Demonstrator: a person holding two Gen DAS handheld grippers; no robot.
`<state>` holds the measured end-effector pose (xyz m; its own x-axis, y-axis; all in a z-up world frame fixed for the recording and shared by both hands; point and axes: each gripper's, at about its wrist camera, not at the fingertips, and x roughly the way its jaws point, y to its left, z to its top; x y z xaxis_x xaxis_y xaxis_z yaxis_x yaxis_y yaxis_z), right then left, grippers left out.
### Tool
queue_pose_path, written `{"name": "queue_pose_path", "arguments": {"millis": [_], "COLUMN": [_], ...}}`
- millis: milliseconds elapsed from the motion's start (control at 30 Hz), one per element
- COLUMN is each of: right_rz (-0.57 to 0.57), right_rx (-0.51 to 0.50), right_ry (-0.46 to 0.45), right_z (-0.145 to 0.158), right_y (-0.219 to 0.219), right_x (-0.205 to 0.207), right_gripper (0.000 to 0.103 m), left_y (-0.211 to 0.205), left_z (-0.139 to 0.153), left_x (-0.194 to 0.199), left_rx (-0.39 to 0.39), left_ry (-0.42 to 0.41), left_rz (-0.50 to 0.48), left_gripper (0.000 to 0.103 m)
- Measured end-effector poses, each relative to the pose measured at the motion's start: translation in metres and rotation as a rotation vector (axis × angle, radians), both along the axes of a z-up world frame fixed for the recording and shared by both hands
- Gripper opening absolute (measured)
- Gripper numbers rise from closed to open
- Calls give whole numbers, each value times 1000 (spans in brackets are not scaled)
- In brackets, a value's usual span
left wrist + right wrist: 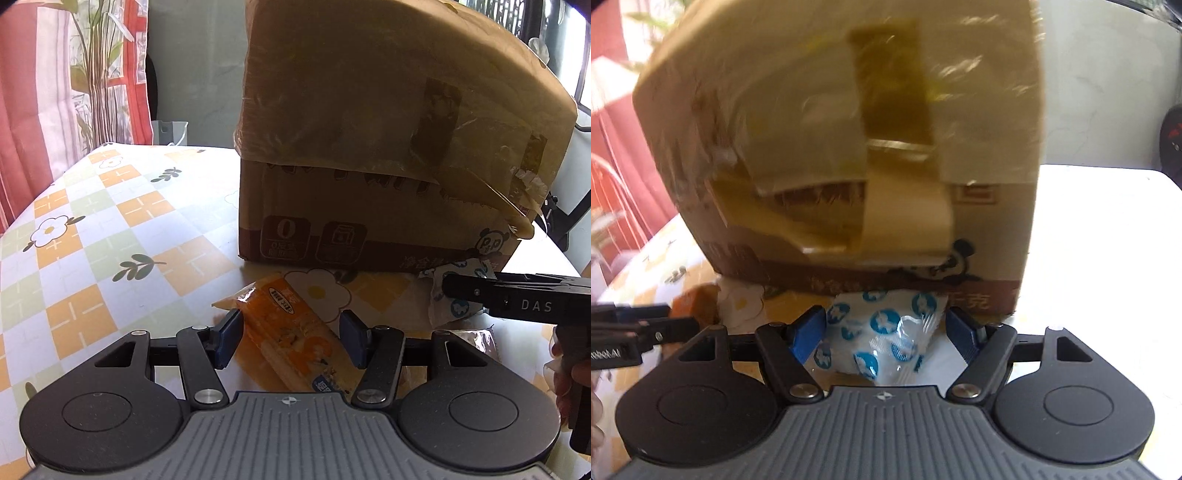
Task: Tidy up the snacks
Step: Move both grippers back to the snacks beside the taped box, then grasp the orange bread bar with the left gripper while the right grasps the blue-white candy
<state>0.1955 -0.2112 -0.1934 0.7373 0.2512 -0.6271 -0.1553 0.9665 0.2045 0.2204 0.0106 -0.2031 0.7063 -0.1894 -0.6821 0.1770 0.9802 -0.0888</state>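
- Left gripper set low over the orange snack pack, jaws apart, one each side; cannot tell if pads touch it.
- Orange snack pack flat on the counter, just in front of the cardboard box; long way runs from far-left to near-right.
- Right gripper released, jaws wide around the blue-dotted white pack, not squeezing.
- White pack crumpled, right against the box bottom; no clear long way.
- Probably both lined up to grab and sort.

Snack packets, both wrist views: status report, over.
Left tongs straddle orange packet, pads apart. Right tongs open around blue-and-white packet. Cardboard box close ahead.
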Motion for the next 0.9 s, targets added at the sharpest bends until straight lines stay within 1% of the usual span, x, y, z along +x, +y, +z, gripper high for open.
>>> {"name": "queue_pose_path", "arguments": {"millis": [33, 67, 100, 233, 300, 467, 533, 633, 667, 767, 900], "right_rz": [1, 7, 23, 57, 45, -39, -60, -57, -52, -46, -42], "right_rx": [6, 18, 34, 14, 55, 171, 197, 230, 235, 241, 264], "right_ry": [3, -2, -13, -58, -69, -104, -117, -137, -146, -151, -148], "right_z": [-2, -3, -5, -5, -5, -6, -6, -4, -4, -2, -3], "right_y": [1, 0, -1, -3, -11, -32, -37, -45, -46, -49, -54], "right_x": [0, -2, -6, -21, -30, -50, -57, -68, -70, -70, -69], "right_gripper": [73, 67, 58, 52, 47, 39, 37, 35, 34, 34, 34], "left_y": [0, 1, 1, 3, 6, 10, 12, 13, 14, 12, 12], "left_z": [-1, -1, -1, -2, -3, -4, -6, -13, -14, -15, -12], "left_x": [0, 0, 0, -1, -1, -6, -9, -12, -16, -18, -12], "left_rx": [-4, -7, -9, -16, -28, -32, -26, 11, 22, 60, 40], "left_ry": [0, 1, 2, 4, 6, 11, 17, 39, 20, 13, 14], "left_rz": [1, 1, 2, -3, -2, -4, -6, 0, -8, -13, -12], "left_gripper": [60, 60, 60, 60, 60, 60, 60, 60, 60, 60, 60]}}
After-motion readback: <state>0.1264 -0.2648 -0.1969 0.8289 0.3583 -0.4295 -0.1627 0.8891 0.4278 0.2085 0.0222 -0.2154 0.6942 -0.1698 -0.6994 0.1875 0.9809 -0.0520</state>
